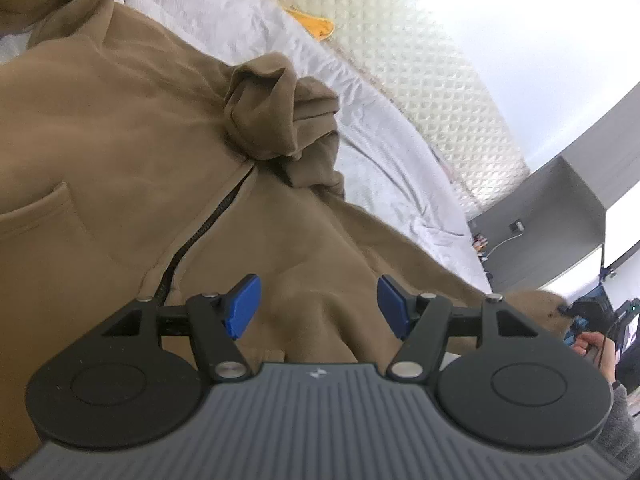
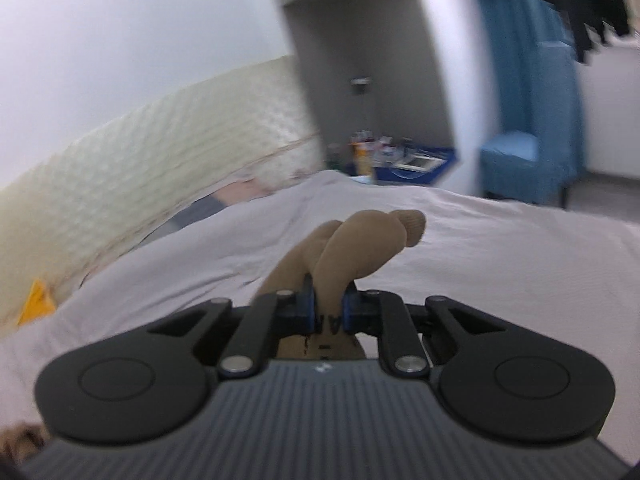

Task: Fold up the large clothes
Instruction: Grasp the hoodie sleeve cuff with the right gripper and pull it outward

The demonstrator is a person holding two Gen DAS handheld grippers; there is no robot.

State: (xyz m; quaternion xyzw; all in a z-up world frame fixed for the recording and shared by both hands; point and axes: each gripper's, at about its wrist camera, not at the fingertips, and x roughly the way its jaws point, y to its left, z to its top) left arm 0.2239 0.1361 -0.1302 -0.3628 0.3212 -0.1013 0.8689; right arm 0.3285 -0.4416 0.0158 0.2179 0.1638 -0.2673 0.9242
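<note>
A large tan zip-up hoodie [image 1: 120,152] lies spread on the white bed sheet [image 1: 384,152], its dark zipper [image 1: 192,240] running down the middle and a sleeve bunched [image 1: 280,108] near the far edge. My left gripper [image 1: 318,304] is open and empty, just above the hoodie's lower front. My right gripper [image 2: 330,304] is shut on a bunched fold of the hoodie's tan fabric [image 2: 352,248], held above the sheet [image 2: 480,248]. The right gripper also shows at the far right of the left wrist view [image 1: 576,312], at the hoodie's edge.
A quilted cream headboard [image 1: 420,60] runs along the bed's far side, with a yellow object [image 1: 320,26] by it. A grey nightstand niche [image 2: 384,160] holds small items. A blue chair [image 2: 528,160] stands beyond the bed.
</note>
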